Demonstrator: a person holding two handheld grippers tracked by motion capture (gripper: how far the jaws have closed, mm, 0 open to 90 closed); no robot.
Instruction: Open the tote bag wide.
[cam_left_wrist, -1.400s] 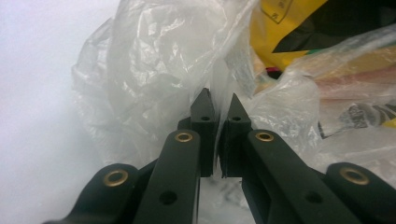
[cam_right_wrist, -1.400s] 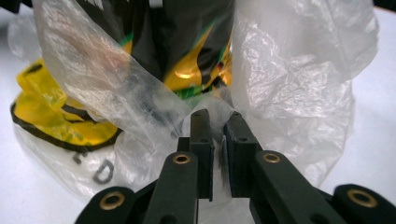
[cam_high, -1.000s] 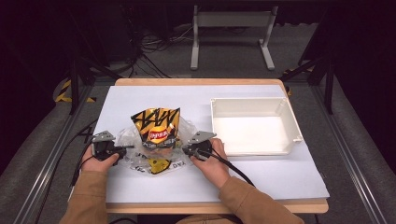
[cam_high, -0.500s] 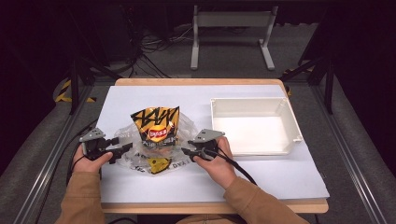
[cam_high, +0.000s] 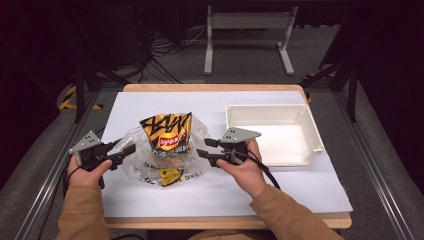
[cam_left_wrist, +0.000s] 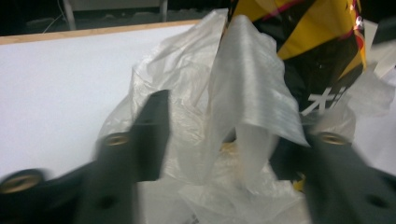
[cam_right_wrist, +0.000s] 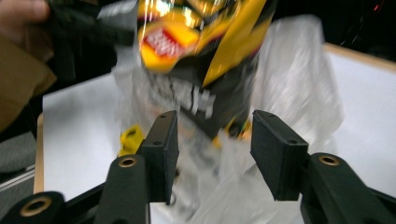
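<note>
At the near middle of the surface (cam_high: 300, 195), one snack bag (cam_high: 167, 131) stands upright inside one clear plastic bag (cam_high: 150, 167).

The snack bag's long axis runs upright, and it sits between the two grippers: right of the left gripper (cam_high: 127, 150) and left of the right gripper (cam_high: 202, 150), both about equally near. The left jaws, which have just been closing, stand part open with folds of plastic between them in the left gripper view; whether they pinch it cannot be told. The right jaws have been opening and stand apart, nothing pressed, the bags just beyond them. One white tray (cam_high: 312, 127) lies at the right.
</note>
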